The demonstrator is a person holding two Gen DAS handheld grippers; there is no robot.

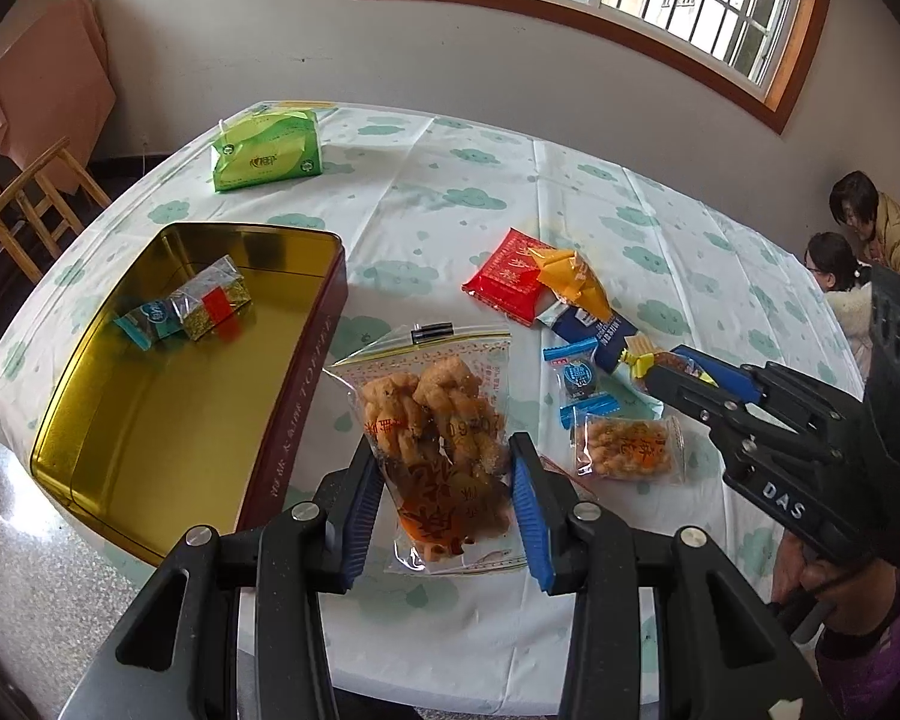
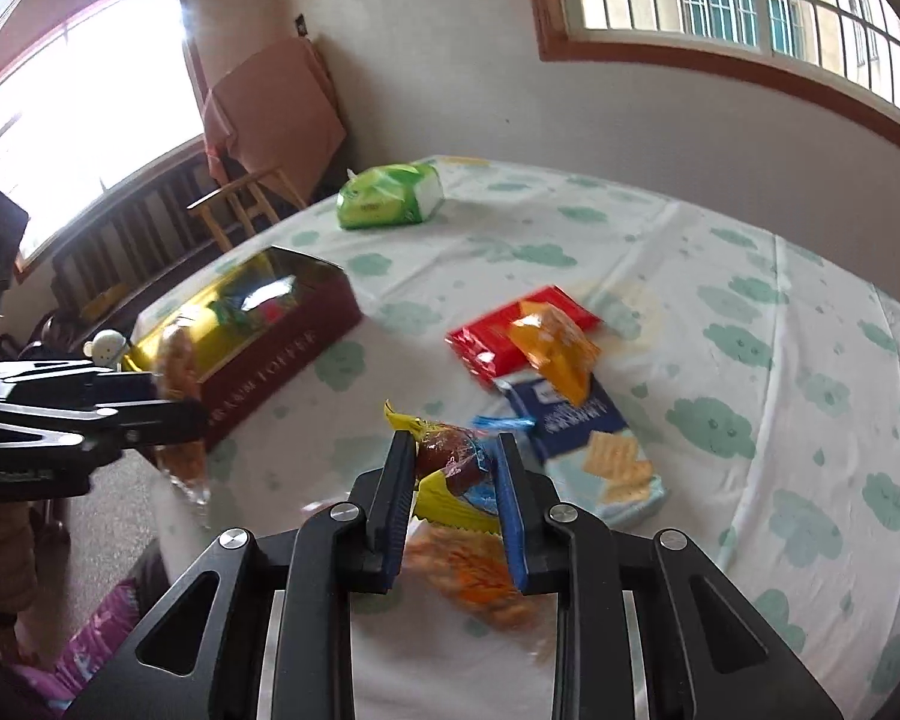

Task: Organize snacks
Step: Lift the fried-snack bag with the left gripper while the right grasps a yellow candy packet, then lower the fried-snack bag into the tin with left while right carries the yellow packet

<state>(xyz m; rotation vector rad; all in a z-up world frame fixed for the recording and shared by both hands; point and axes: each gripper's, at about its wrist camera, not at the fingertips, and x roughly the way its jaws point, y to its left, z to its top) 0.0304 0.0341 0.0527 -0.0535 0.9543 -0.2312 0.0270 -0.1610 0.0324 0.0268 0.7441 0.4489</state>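
My left gripper (image 1: 444,450) is shut on a clear bag of fried dough twists (image 1: 432,408), held above the table beside the open tin (image 1: 306,396). The tin is maroon outside and gold inside. It holds a teal packet (image 1: 144,318) and a clear packet with a red label (image 1: 213,306). My right gripper (image 2: 453,450) is shut on a yellow-wrapped snack with a dark brown filling (image 2: 450,462), raised over the loose snacks. In the left wrist view the right gripper (image 1: 678,369) enters from the right, with the yellow wrapper at its tip.
Lying on the cloud-print tablecloth are a red packet (image 1: 504,276), an orange packet (image 1: 570,279), a blue cracker pack (image 1: 594,330), a small blue candy (image 1: 579,381) and a clear peanut-snack pack (image 1: 630,444). At the far edge is a green tissue pack (image 1: 267,150). Wooden chair (image 1: 30,204) left; two people (image 1: 852,264) right.
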